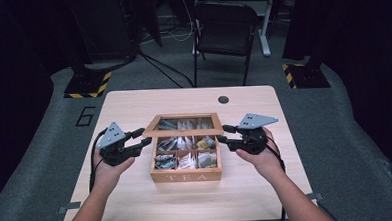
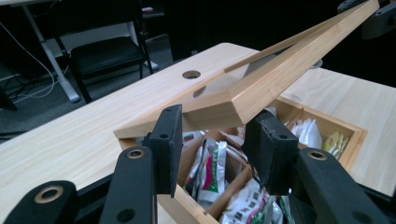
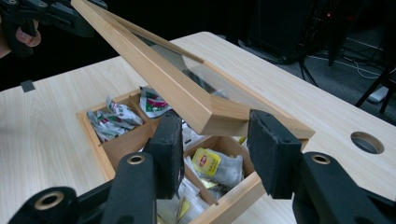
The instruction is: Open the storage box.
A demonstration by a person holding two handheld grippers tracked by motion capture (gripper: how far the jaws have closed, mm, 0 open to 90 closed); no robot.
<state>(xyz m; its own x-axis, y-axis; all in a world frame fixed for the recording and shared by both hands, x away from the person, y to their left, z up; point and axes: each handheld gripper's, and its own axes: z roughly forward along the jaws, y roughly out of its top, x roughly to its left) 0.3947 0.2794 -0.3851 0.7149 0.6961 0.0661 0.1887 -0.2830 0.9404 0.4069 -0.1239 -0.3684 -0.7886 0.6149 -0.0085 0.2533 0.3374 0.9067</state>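
Note:
A wooden tea box (image 1: pixel 187 177) marked TEA stands mid-table, its compartments full of tea bags (image 1: pixel 186 153). Its glass-paned lid (image 1: pixel 184 125) is tilted up off the box. My left gripper (image 1: pixel 144 138) is shut on the lid's front left corner, and my right gripper (image 1: pixel 224 134) is shut on the front right corner. In the left gripper view the lid's corner (image 2: pixel 280 74) sits between the pads of the left gripper (image 2: pixel 217 135), above the tea bags (image 2: pixel 210 168). The right gripper (image 3: pixel 215 140) clamps the lid (image 3: pixel 154 70) the same way, over a yellow tea bag (image 3: pixel 208 163).
The box sits on a light wooden table (image 1: pixel 134 108) with a round cable hole (image 1: pixel 223 99) at the back. A black chair (image 1: pixel 225 24) stands behind the table. Striped stand bases (image 1: pixel 88 85) flank it on the floor.

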